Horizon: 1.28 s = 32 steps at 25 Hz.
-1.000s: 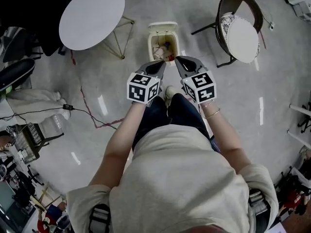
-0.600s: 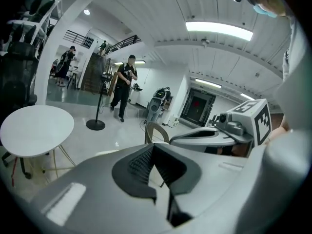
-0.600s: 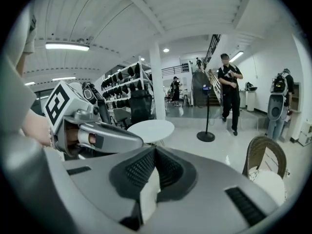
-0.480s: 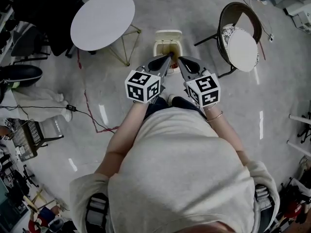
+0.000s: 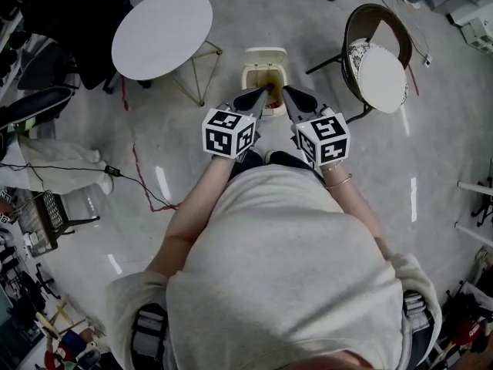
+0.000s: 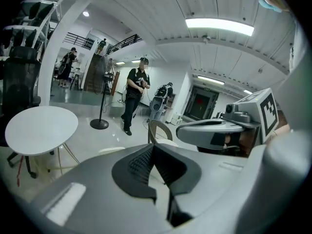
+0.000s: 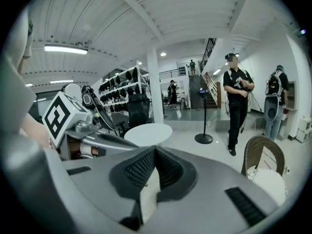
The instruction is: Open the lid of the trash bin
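Trash bin (image 5: 248,75) sits upper centre of the head view, on the floor ahead of the person. Its lid (image 5: 266,54) looks already tipped back at the far edge, with contents showing. Left claw (image 5: 266,91) and right claw (image 5: 287,92) are both pressed together with nothing between, tips over the bin's near rim; contact unclear. If the lid sags, nudge its front lip up with closed tips and don't pinch.

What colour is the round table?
The table is white. The head view shows it best.
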Each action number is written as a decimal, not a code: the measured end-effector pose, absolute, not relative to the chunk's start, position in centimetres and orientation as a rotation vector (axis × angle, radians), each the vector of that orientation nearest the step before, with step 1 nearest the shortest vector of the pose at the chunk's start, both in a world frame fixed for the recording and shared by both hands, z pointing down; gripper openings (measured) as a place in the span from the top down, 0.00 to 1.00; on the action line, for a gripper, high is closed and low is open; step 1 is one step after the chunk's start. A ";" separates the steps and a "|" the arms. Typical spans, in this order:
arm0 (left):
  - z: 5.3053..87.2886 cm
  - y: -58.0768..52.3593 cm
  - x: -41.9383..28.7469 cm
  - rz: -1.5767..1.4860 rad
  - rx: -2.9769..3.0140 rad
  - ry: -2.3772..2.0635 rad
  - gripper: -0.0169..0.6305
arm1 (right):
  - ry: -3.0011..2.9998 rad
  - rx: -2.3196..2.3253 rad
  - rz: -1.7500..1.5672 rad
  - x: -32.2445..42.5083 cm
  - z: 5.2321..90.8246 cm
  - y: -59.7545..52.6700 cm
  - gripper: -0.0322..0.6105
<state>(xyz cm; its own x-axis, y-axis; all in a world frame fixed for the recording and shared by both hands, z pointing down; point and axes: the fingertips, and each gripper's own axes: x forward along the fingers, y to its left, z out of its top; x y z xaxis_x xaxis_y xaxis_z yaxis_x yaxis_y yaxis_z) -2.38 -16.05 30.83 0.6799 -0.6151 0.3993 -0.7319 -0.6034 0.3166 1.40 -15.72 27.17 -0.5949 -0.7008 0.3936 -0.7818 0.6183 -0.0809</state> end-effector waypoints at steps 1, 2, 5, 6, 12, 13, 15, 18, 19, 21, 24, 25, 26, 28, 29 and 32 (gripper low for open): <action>30.8 -16.0 -2.4 0.346 2.437 -1.047 0.96 | -2.519 1.191 0.354 1.4 27.3 -15.6 0.94; 30.8 -15.8 -2.3 0.348 2.438 -1.048 0.96 | -2.516 1.187 0.356 1.4 27.4 -15.4 0.94; 31.2 -15.3 -2.2 0.360 2.441 -1.048 0.96 | -2.507 1.184 0.363 1.4 27.8 -14.9 0.94; 31.3 -15.2 -2.3 0.362 2.440 -1.049 0.96 | -2.506 1.186 0.365 1.4 27.9 -14.7 0.94; 31.5 -14.6 -1.7 0.363 2.441 -1.034 0.96 | -2.493 1.185 0.374 1.8 28.2 -14.3 0.94; 31.4 -14.6 -1.7 0.363 2.440 -1.031 0.96 | -2.490 1.181 0.372 1.7 28.2 -14.3 0.94; 31.4 -14.5 -1.8 0.364 2.439 -1.029 0.96 | -2.486 1.172 0.361 1.5 28.1 -14.3 0.94; 31.6 -14.3 -2.0 0.374 2.440 -1.034 0.96 | -2.482 1.171 0.352 1.3 28.1 -14.1 0.94; 31.7 -14.3 -2.0 0.374 2.439 -1.037 0.96 | -2.482 1.174 0.353 1.3 28.2 -14.1 0.94; 31.8 -14.3 -2.2 0.372 2.434 -1.045 0.96 | -2.478 1.178 0.354 1.4 28.3 -14.2 0.94; 31.9 -14.5 -2.5 0.371 2.433 -1.056 0.96 | -2.473 1.178 0.354 1.4 28.6 -14.2 0.94; 31.8 -14.5 -2.6 0.370 2.432 -1.058 0.96 | -2.473 1.178 0.359 1.4 28.6 -14.2 0.94; 31.8 -14.4 -2.7 0.368 2.430 -1.059 0.96 | -2.474 1.179 0.365 1.3 28.6 -14.1 0.94; 31.8 -14.3 -2.7 0.365 2.428 -1.059 0.96 | -2.475 1.181 0.372 1.4 28.7 -14.0 0.94; 31.8 -14.3 -2.7 0.362 2.427 -1.059 0.96 | -2.475 1.181 0.375 1.5 28.7 -14.0 0.94; 31.7 -14.3 -2.5 0.354 2.422 -1.054 0.96 | -2.480 1.177 0.379 1.6 28.7 -14.0 0.94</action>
<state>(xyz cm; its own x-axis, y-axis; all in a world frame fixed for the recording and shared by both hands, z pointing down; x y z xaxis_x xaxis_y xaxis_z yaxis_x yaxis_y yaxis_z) -2.48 -14.28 31.70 0.6714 -0.6178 0.4092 -0.7396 -0.5934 0.3177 1.55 -13.95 28.70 -0.5833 -0.6850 0.4365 -0.7842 0.6150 -0.0828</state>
